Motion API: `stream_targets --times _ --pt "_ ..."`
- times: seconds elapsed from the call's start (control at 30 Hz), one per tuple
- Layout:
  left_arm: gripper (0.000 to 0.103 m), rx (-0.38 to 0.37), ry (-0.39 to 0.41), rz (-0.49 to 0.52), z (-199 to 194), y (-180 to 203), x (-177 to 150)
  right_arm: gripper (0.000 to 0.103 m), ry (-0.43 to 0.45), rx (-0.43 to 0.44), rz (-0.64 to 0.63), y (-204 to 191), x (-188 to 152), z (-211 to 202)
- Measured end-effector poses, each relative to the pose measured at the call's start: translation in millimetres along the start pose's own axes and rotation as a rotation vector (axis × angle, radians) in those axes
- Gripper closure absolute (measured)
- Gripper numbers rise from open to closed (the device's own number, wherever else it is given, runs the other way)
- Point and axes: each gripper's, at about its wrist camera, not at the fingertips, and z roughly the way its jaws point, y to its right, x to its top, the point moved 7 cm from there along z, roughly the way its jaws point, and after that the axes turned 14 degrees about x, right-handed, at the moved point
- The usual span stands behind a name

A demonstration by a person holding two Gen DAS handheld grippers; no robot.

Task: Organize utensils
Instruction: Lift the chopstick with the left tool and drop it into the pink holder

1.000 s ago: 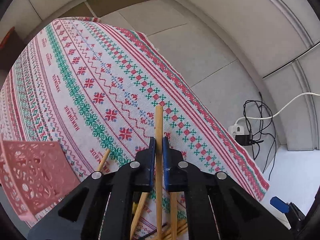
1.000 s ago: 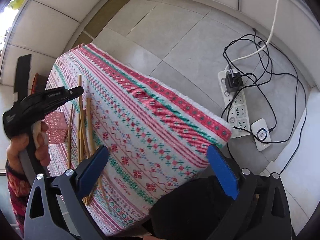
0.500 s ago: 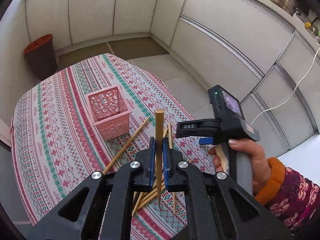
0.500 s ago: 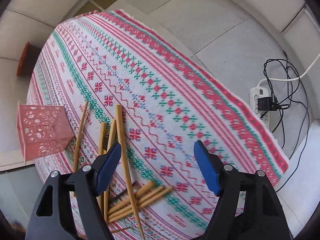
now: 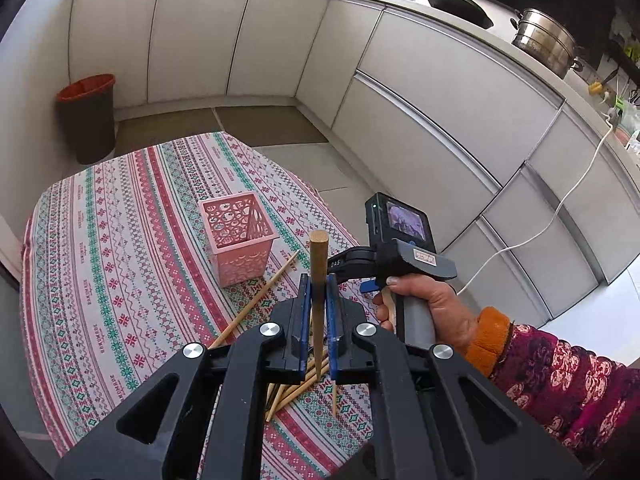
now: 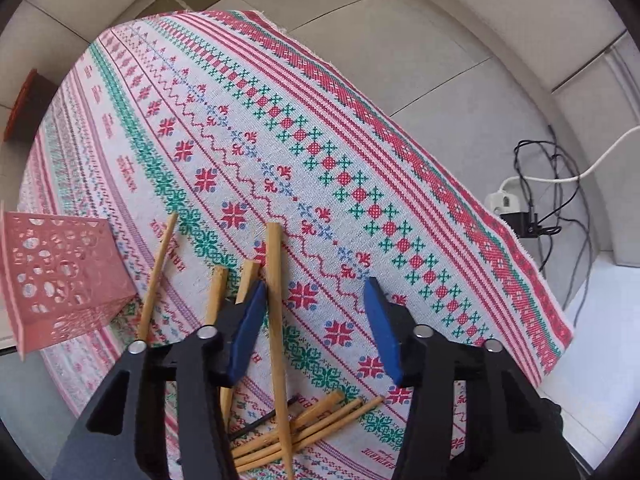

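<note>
Open tablecloth [image 6: 320,152] far and right; blocked near-left by scattered chopsticks [image 6: 276,304], with pink basket [image 6: 60,276] standing at far left.

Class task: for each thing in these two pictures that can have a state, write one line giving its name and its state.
Left gripper: shut on one chopstick.
Held chopstick: upright between the fingers, clear of the cloth.
Right gripper: open, holding nothing, above the pile.
Loose chopsticks: lying scattered on the tablecloth.
Pink basket: upright, looks empty.
Camera screen on the right gripper: lit.
</note>
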Motion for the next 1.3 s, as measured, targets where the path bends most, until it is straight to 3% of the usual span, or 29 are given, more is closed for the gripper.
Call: stream_targets --times 0.07,0.1,0.2,0.33,0.47,0.67,0.97,1.13,1.3 --pt "0.097 0.010 0.010 -0.003 -4 -1 1 0.067 0.013 -0.031 -0.006 -6 1 0" --pt "0.097 0.015 0.013 -0.006 -7 -2 2 0.088 0.023 -0.017 -0.006 -8 1 0" --pt "0.097 0.028 0.022 -0.012 -15 -3 2 0.095 0.041 0.023 0.027 -5 3 -5" --pt "0.097 0.056 0.029 -0.024 -23 -4 3 0.096 0.084 0.156 0.071 7 4 -21" --pt "0.097 0.081 0.043 -0.048 -31 -5 7 0.096 0.192 0.252 0.008 1 -7 -67" --pt "0.097 0.117 0.091 -0.108 -44 -4 29 0.095 0.345 0.380 -0.119 -23 -21 -164" --pt "0.097 0.187 0.204 -0.184 -61 -18 93 0.095 0.598 0.553 -0.280 -78 -4 -323" --pt "0.096 0.284 0.269 -0.215 -54 -38 120 0.095 0.643 0.601 -0.330 -113 15 -345" --pt "0.096 0.319 0.254 -0.223 -19 -53 123 0.095 0.626 0.571 -0.377 -143 28 -316"
